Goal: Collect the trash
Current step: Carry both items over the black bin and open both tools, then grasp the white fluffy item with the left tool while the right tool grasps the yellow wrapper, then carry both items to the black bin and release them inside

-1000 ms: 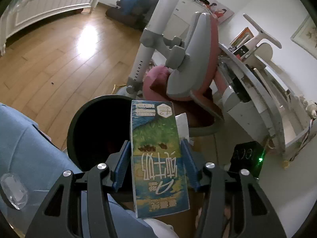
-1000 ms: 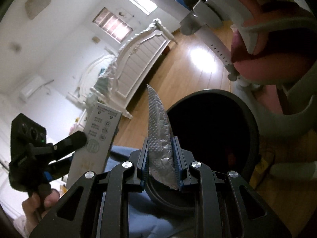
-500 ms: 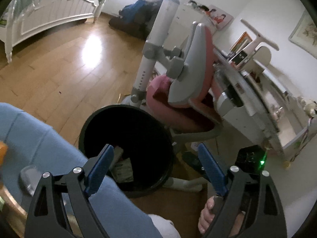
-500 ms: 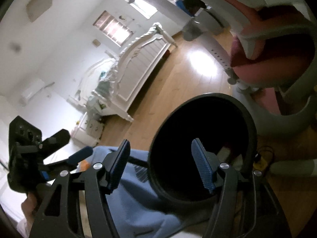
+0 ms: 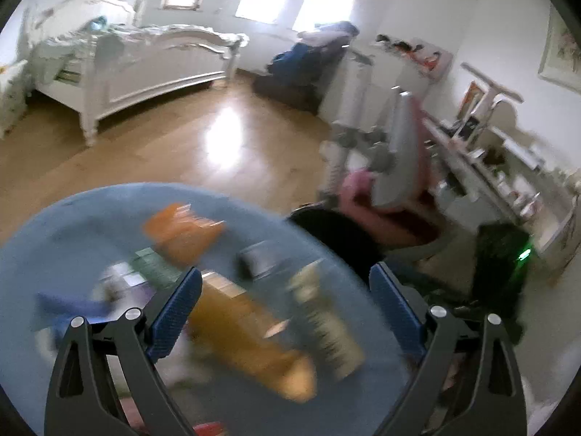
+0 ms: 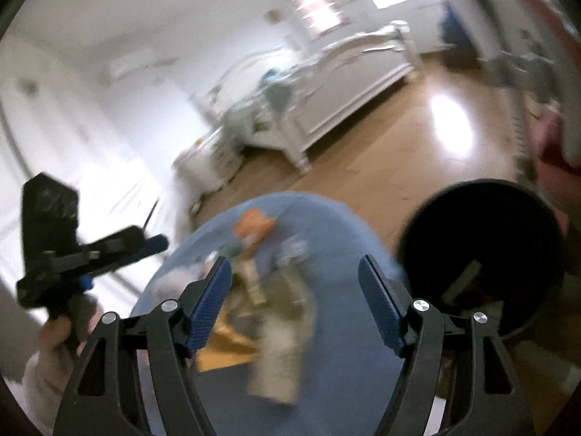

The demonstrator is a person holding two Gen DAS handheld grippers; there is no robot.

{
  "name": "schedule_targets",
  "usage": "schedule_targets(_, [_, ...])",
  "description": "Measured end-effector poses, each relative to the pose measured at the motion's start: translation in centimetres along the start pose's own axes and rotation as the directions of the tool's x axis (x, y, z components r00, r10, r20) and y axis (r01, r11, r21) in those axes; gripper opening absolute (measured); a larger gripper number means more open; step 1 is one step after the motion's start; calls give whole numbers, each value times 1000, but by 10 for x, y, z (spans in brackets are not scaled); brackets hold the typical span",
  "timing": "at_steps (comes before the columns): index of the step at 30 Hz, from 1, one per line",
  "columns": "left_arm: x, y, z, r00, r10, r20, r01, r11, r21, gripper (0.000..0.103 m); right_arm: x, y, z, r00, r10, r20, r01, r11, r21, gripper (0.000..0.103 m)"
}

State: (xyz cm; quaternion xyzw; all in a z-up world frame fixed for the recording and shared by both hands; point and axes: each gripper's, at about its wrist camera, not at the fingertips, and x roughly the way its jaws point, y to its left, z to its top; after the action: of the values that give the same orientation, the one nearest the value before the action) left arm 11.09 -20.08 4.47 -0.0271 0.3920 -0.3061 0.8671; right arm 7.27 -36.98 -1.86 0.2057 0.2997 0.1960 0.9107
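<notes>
My left gripper [image 5: 285, 272] hangs over a round blue table [image 5: 72, 225]; its jaws are opening and hold nothing. Blurred trash lies under it: an orange packet [image 5: 181, 232], a long yellow bag [image 5: 250, 334], a pale carton [image 5: 326, 319] and a small grey thing [image 5: 258, 258]. The black bin [image 5: 337, 236] stands past the table's right edge. My right gripper [image 6: 295, 261] is over the same table [image 6: 348, 312], its jaws also opening and empty. Below it lie the orange packet [image 6: 254, 225] and a pale carton [image 6: 279, 356]. The bin [image 6: 454, 225] at the right holds dropped trash [image 6: 464, 283].
A white bed [image 5: 145, 65] stands across the wooden floor [image 5: 218, 138]. A pink and grey chair [image 5: 395, 167] and a cluttered desk [image 5: 508, 167] are right of the bin. A hand holds the left gripper's body [image 6: 54, 254] at the left of the right wrist view.
The left gripper let go of the milk carton and the right one of the foil wrapper, over the bin. Both opened and swung away from the bin to above the blue table.
</notes>
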Motion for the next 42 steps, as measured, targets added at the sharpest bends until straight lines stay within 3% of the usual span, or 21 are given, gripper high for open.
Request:
schedule_targets(5, [-7,41,-26,989,135,-52,-133,991,34,93,34,53,-9,995,16,-97,-29,991,-134,72])
schedule_targets(8, [-2,51,-34,982,179,-66,-175,982,65,92,61,76,-16,987,-9,-161,-22,982,-188,72])
schedule_targets(10, [2,56,-38,982,179,-67,-174,982,75,89,77,85,-20,979,-38,-199,-5,977,-212,64])
schedule_targets(11, [5,58,-39,982,177,-70,-172,982,74,79,82,85,-21,976,-47,-214,-2,975,-222,53])
schedule_targets(12, [8,61,-40,981,176,-80,-170,983,75,73,89,89,-23,970,-59,-234,3,972,-234,48])
schedule_targets(14, [16,67,-44,977,185,-107,-177,981,80,49,102,95,-27,961,-86,-264,18,968,-249,31])
schedule_targets(18, [13,72,-52,980,185,-77,-180,981,74,40,102,92,-31,964,-65,-259,3,973,-231,28])
schedule_targets(21, [2,77,-49,982,183,-38,-182,983,36,39,86,82,-28,973,-5,-232,-37,984,-175,28])
schedule_targets(27, [-48,77,-24,986,126,110,-120,991,-61,39,42,78,-8,985,126,-120,-138,986,-94,28])
schedule_targets(32, [-79,51,3,976,70,206,-61,997,-47,40,5,71,16,982,188,-2,-188,981,-47,28])
schedule_targets(36, [-82,22,23,971,14,240,-15,1000,1,40,-30,61,32,983,154,104,-150,988,-45,28])
schedule_targets(42, [-50,-23,49,972,-82,218,72,996,51,40,-81,27,45,970,-24,244,36,998,-46,28])
